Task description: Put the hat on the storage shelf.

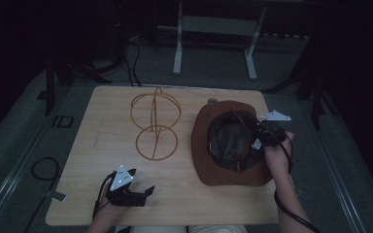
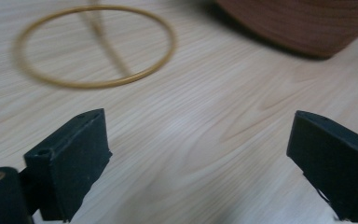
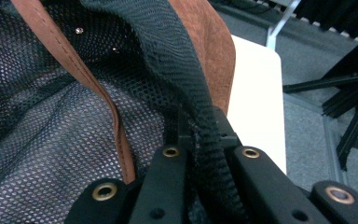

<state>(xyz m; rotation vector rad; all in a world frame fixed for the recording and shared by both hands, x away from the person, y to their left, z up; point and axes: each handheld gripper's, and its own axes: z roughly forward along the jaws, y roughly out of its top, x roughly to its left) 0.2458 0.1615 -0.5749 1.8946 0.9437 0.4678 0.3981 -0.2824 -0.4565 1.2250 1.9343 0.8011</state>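
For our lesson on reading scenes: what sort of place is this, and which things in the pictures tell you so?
Probably a lab or studio set up for recording. A lone wooden table stands on grey carpet amid dark surroundings, cables trail over the floor, and metal stand legs rise behind it.

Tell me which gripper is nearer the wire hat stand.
Left. The left gripper sits open just below the wire hat stand; the right gripper is across the table, clamped on the hat.
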